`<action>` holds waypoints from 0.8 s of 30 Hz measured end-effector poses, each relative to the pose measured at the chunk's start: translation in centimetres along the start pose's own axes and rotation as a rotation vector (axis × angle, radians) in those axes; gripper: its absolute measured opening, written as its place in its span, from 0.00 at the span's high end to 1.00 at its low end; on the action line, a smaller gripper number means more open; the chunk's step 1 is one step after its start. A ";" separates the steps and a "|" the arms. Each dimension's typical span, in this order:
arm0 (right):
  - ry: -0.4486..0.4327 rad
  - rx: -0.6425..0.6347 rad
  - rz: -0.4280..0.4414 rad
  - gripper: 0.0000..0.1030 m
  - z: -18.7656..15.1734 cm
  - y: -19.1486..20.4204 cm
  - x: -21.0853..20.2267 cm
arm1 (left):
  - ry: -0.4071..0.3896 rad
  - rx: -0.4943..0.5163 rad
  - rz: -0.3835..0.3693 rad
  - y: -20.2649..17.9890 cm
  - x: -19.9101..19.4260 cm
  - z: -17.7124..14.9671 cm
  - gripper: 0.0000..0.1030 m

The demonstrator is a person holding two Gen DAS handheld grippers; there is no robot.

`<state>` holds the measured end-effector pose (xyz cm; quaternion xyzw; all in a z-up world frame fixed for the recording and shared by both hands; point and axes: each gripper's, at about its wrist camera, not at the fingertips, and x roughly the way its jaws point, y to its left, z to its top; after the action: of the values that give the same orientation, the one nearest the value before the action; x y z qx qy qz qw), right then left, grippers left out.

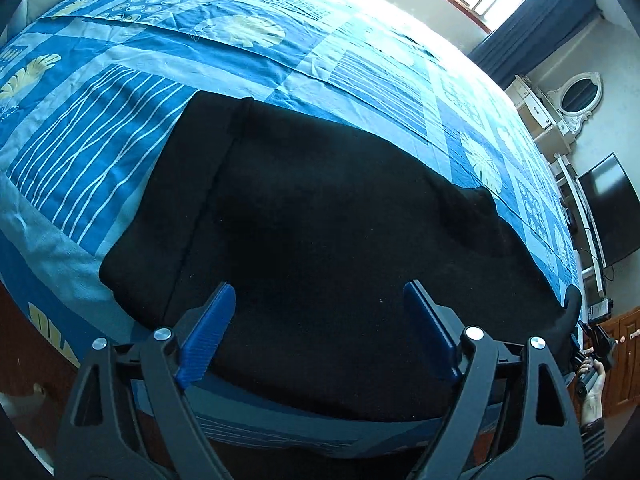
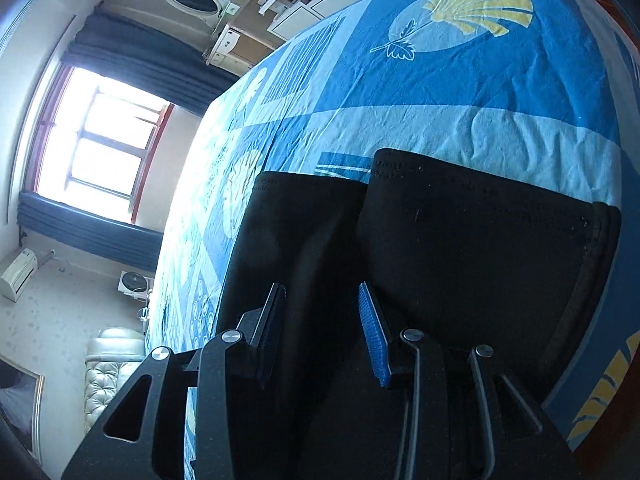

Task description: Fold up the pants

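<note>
The soft black pants (image 1: 320,220) lie flat on the bed with the blue leaf-print bedspread (image 1: 120,120), filling the middle and bottom of both views. In the right wrist view the two leg ends (image 2: 460,220) lie side by side near the middle. The left hand-held gripper (image 1: 320,328) hangs above the pants with its blue pads wide apart, holding nothing. The right hand-held gripper (image 2: 322,320) is only partly open, with nothing between its pads. A bright window (image 2: 100,140) is at the left.
</note>
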<state>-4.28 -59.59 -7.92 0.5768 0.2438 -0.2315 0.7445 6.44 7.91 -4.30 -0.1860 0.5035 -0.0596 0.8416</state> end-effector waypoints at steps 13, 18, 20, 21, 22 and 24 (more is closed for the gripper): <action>-0.022 -0.083 -0.014 0.69 0.1 2.1 0.8 | -0.006 -0.069 -0.009 0.3 0.7 0.2 0.10; -0.023 -0.081 0.020 0.86 0.7 2.7 0.1 | -0.004 -0.013 0.029 -0.5 1.0 0.1 0.09; -0.026 -0.084 0.022 0.87 0.7 2.8 -0.1 | -0.006 -0.018 0.027 -0.4 1.0 0.1 0.09; -0.027 -0.079 0.024 0.89 0.7 2.7 -0.3 | -0.007 -0.026 0.021 -0.2 1.0 0.2 0.09; -0.029 -0.070 0.029 0.90 0.8 2.6 -0.5 | -0.007 -0.036 0.014 -0.1 0.9 0.2 0.09; -0.043 -0.043 0.057 0.92 1.1 2.4 -1.3 | -0.006 -0.053 0.002 0.2 0.8 0.3 0.09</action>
<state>-3.65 -60.01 -5.06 0.5622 0.2162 -0.2175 0.7681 7.10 7.95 -4.94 -0.2078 0.5027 -0.0451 0.8379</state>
